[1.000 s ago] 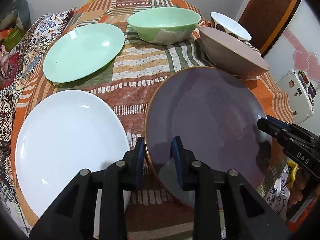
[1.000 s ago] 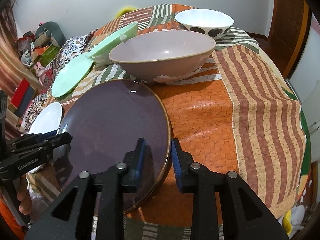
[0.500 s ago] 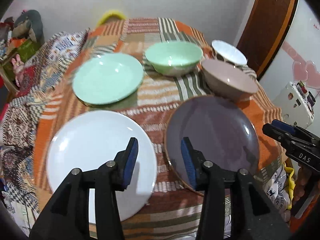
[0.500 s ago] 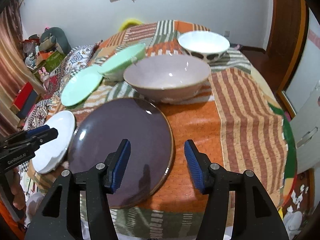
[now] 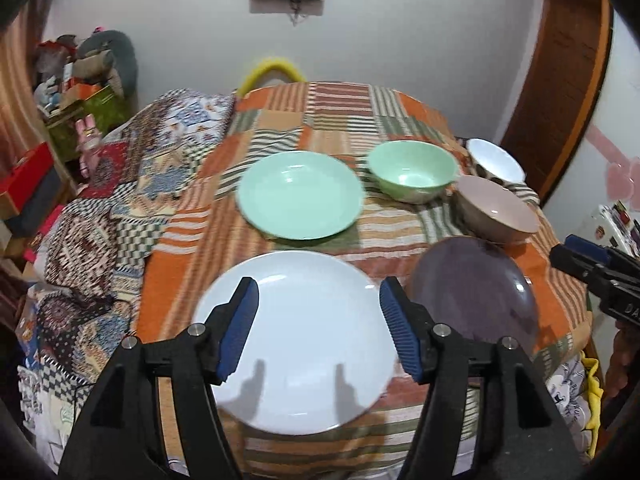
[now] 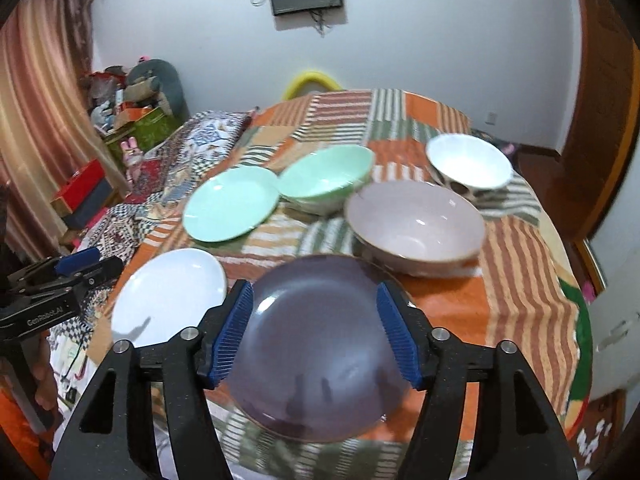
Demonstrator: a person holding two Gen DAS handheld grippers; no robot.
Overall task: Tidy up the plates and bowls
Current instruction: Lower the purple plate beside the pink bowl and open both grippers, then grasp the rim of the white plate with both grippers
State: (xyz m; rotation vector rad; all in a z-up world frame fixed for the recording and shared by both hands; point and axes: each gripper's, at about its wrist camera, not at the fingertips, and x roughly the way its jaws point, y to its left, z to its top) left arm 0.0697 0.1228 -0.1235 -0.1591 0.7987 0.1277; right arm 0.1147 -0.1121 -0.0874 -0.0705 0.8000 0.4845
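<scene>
- The purple plate (image 6: pixel 320 344) lies flat on the tabletop (image 6: pixel 520 264), beside the white plate (image 5: pixel 296 344); green plate (image 5: pixel 300 196) and three bowls sit behind.
- Left tool (image 5: pixel 318 328) and right tool (image 6: pixel 316 334) have just been opening; both jaws stand apart, empty, above the plates.
- The plates look glazed: stiff, slick, breakable, fairly heavy.
- Best hold is likely at the rim, pinched top and underside.
</scene>
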